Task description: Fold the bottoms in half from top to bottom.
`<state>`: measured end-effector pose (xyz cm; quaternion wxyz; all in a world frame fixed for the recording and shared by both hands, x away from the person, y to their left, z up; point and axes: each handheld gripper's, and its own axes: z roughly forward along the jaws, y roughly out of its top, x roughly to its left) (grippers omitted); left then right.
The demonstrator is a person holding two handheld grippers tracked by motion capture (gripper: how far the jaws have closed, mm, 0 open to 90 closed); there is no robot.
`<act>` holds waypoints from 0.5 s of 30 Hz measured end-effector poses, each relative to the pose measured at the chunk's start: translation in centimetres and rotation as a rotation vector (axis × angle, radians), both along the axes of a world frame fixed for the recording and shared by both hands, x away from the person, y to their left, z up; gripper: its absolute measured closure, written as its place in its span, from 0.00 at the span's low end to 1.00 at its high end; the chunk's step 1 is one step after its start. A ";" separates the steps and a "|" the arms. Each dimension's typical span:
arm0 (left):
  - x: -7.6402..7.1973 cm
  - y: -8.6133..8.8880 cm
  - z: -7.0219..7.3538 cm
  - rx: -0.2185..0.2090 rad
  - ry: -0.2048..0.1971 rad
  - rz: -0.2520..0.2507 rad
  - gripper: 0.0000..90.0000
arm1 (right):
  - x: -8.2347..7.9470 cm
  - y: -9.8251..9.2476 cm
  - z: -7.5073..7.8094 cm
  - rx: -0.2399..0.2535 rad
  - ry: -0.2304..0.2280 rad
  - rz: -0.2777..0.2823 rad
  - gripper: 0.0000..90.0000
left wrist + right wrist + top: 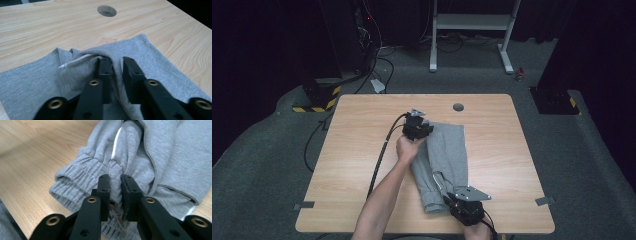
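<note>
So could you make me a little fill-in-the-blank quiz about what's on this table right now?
1. The garment on the wooden table is ____ in colour.
2. The right gripper has its jaws around the garment's ribbed ____.
3. Past the left gripper, the tabletop has a round ____.
4. The cable trailing from the left gripper is ____ in colour.

Missing words: grey; cuff; hole; black

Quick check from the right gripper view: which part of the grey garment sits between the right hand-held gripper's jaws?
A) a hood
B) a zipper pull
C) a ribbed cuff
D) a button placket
C: in the right gripper view the right hand-held gripper has its jaws on either side of the ribbed cuff at the end of the grey garment, which lies on the table.
</note>
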<state>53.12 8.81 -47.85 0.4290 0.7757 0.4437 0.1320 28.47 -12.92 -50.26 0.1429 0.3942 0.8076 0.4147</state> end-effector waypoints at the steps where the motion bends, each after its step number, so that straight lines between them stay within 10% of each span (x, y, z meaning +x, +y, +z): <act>1: 0.0 0.0 0.0 0.000 0.000 0.000 0.76 | 0.0 0.0 0.0 0.000 0.000 0.000 0.84; 15: -3.8 2.1 0.7 0.030 -0.004 -0.013 0.46 | 0.7 -0.7 2.2 0.059 -0.077 0.042 0.59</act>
